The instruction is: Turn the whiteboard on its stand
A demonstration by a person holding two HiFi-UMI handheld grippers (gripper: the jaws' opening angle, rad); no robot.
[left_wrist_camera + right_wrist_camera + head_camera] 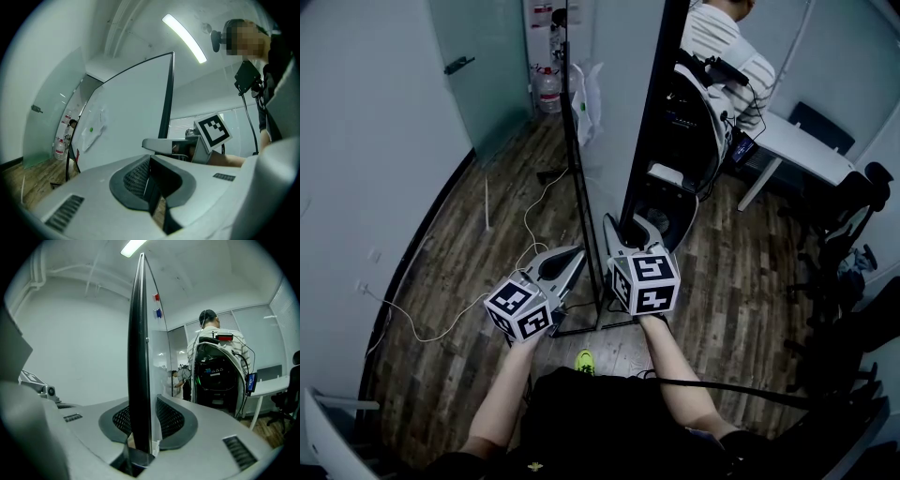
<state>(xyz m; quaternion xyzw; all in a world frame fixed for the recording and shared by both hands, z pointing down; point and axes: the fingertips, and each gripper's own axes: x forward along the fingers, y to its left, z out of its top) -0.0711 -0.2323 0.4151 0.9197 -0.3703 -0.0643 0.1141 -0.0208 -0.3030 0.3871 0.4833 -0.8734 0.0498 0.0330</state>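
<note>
Cable (441, 323): white, snaking over the wood floor far out to your left.
Left gripper (574, 258): level in your left hand, tips near the board's left face. Its jaws are drawn together with nothing between them, and you can't tell from here whether the tips touch the board.
Whiteboard (619, 112): upright on its stand, almost edge-on straight ahead of you. A clear packet (91, 129) with a green dot hangs on the face toward your left gripper.
Stand foot (581, 328): a black bar on the floor, between your two forearms.
Right gripper (623, 234): there's your grip, jaws clamped on the whiteboard's black edge frame, one pad on each side.
Magnets (156, 297): a red one above a blue one (158, 313), high on the board's right face.
Person (727, 37): striped shirt, back to you, beyond the board at right, beside a white desk (806, 150).
</note>
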